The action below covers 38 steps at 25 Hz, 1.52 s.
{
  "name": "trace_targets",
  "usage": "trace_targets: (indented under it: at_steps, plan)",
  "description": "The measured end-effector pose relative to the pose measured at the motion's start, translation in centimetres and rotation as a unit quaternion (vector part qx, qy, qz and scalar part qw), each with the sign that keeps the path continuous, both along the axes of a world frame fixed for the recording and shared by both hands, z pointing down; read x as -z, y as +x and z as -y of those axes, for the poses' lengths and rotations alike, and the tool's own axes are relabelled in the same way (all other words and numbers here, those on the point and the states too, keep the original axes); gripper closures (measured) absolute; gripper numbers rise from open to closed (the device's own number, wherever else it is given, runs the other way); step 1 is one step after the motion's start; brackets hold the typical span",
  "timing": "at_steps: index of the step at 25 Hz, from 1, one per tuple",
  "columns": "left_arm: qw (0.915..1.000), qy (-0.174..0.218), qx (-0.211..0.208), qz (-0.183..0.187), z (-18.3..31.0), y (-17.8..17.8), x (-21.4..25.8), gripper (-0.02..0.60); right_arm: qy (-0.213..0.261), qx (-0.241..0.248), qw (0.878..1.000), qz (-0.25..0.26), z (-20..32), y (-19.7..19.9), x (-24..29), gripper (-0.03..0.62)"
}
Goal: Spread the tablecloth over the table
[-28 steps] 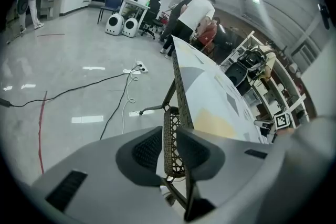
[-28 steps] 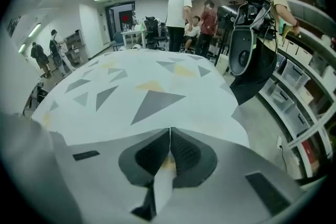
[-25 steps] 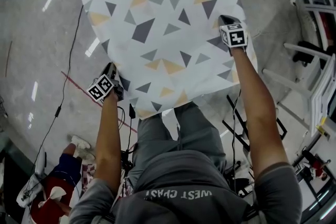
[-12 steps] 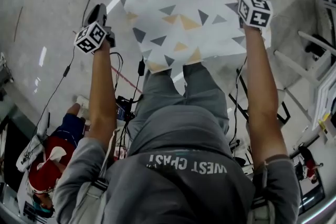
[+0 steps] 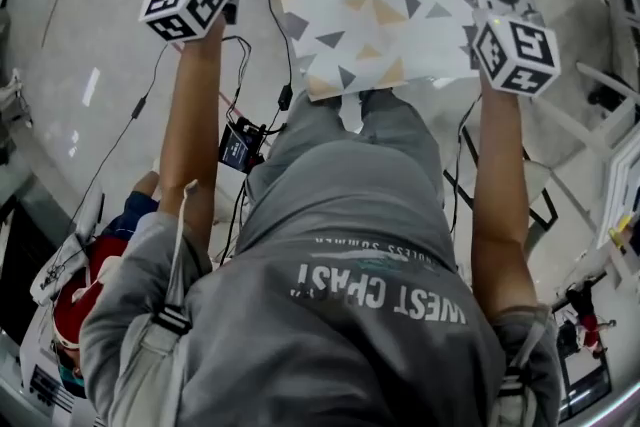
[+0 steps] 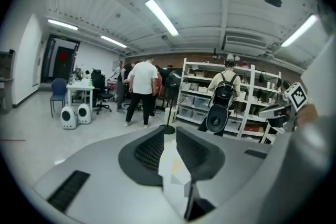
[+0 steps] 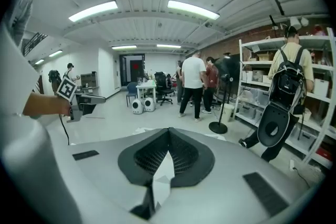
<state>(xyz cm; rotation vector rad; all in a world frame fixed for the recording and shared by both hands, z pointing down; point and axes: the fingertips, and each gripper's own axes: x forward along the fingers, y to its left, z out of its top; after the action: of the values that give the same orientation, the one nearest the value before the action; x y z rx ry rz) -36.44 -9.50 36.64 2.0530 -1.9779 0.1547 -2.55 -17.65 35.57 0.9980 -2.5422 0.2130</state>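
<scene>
Glossy grey floor (image 5: 70,25); a thin cable (image 5: 137,107) lies across it.

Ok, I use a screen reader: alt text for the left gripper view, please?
The left gripper holds a fold of the patterned tablecloth between its closed jaws. Behind, people stand near white shelves under strip lights.

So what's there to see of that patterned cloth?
The cloth looks like thin white fabric printed with grey and tan triangles. It is held up in front of the person, and its loose lower edge hangs near the legs. The left tongs and the right tongs are each shut on a bit of it.
</scene>
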Motion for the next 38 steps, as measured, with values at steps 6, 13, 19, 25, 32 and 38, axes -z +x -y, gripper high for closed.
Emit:
trace_targets:
  at_steps: [6, 13, 19, 25, 32, 38]
  plan:
    - [0.9935, 0.087, -0.063, 0.036, 0.1, 4.3, 11.0, 0.514, 0.055, 0.009, 0.998, 0.038, -4.3, -0.7, 9.2, 0.583]
    - [0.9743, 0.132, -0.174, 0.057, -2.7, 11.2, 20.1, 0.514, 0.106, 0.039, 0.991, 0.073, -9.6, -1.8, 17.9, 0.583]
    - [0.9575, 0.176, -0.222, 0.054, -6.6, 15.6, 26.1, 0.515, 0.141, 0.039, 0.987, 0.062, -13.9, -1.5, 23.0, 0.586]
    - [0.9401, 0.204, -0.269, 0.047, -9.4, 19.0, 28.9, 0.515, 0.157, 0.022, 0.984, 0.077, -15.8, -1.1, 26.6, 0.586]
    - [0.9296, 0.208, -0.301, 0.042, -11.4, 21.2, 28.7, 0.515, 0.183, 0.001, 0.980, 0.077, -17.0, 0.3, 27.9, 0.585]
    - [0.9334, 0.199, -0.297, 0.033, -11.5, 20.2, 28.5, 0.515, 0.171, -0.003, 0.983, 0.063, -17.5, 0.4, 27.5, 0.586]
